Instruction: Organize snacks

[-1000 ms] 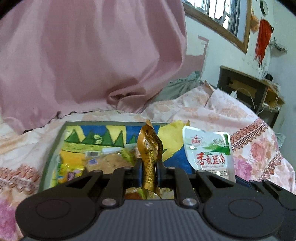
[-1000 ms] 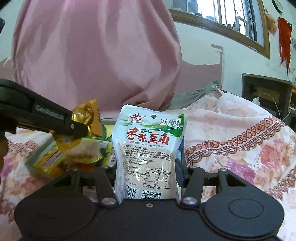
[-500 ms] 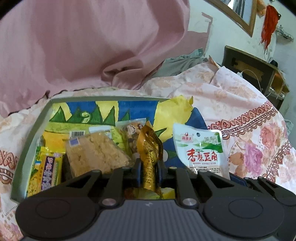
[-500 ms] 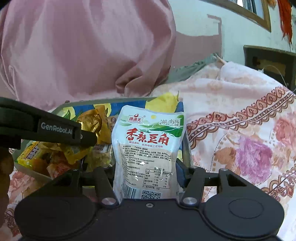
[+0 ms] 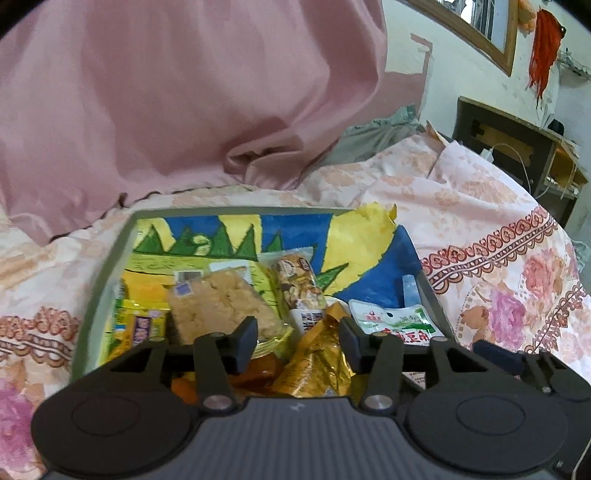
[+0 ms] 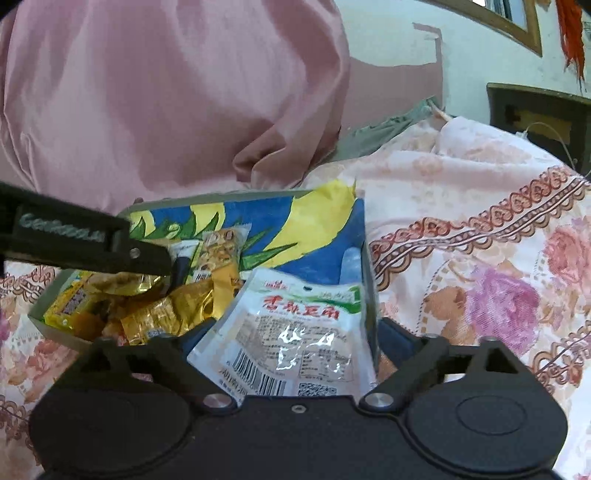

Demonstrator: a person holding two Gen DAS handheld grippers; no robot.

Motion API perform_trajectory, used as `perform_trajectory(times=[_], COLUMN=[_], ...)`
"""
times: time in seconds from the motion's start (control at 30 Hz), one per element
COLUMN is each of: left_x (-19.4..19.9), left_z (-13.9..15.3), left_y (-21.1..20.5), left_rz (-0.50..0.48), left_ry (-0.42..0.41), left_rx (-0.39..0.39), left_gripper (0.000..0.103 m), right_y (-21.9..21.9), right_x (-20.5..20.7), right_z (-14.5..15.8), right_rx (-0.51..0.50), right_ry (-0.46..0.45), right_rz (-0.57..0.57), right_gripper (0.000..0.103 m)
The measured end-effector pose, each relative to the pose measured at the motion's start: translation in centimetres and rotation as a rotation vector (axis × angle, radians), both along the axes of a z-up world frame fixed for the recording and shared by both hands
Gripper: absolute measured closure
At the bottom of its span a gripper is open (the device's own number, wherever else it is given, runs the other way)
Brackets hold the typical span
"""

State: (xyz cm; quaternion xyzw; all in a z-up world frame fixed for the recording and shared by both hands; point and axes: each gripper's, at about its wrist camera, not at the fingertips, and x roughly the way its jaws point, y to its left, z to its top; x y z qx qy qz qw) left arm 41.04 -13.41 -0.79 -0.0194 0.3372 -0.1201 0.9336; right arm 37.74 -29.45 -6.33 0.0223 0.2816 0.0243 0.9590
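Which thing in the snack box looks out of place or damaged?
The box's painted paper lining is torn and crumpled at its far right corner, where a yellow flap sticks up above the grey rim. The snacks lie in a loose heap; the white pouch lies tilted between the opening right gripper fingers.

A floral bedspread [image 5: 480,229] in pink and peach covers the bed, a big pink cloth [image 5: 177,92] hangs behind it, a grey garment [image 5: 373,136] lies crumpled at the wall — and to the right stand a dark wooden desk [image 5: 517,147], a wood-framed window [image 5: 491,33] and something orange [image 5: 543,40] hanging beside it.
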Motion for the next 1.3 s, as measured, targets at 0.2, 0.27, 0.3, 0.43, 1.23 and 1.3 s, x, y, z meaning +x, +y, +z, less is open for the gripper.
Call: perform_trajectory(times=[0.2,0.27,0.3,0.43,1.23,1.3], left_x=[-2.9,-4.2,-4.9,-7.8,-24.0,-24.6], left_z=[1.6,2.1,2.3,3.2,2.3,2.1], left_y=[2.3,3.2,3.6,5.5,11.0,11.2], left_rz=[0.055,0.075,0.085,0.122,0.206,0.204], left_ry=[-0.05,-0.065,-0.07,-0.095,-0.124,-0.118], left_rx=[-0.016,-0.023,-0.028,-0.044,0.0,0.009], left_gripper=[0.028,0.024,0.021,0.014,0.001,0.001], right_y=[-0.9,-1.1,-1.2,-1.2,3.3,3.5], right_x=[-1.6,-2.7,-3.2,-5.6,-22.0,-22.7], right_z=[1.7,2.4,2.8,4.5,7.3,7.2], right_rx=[0.052,0.059,0.063,0.075,0.073,0.068], right_ry=[-0.022,-0.037,-0.044,-0.068,-0.061,-0.059], right_rz=[-0.03,-0.038,-0.041,-0.046,0.031,0.033], right_gripper=[0.002,0.001,0.001,0.001,0.001,0.001])
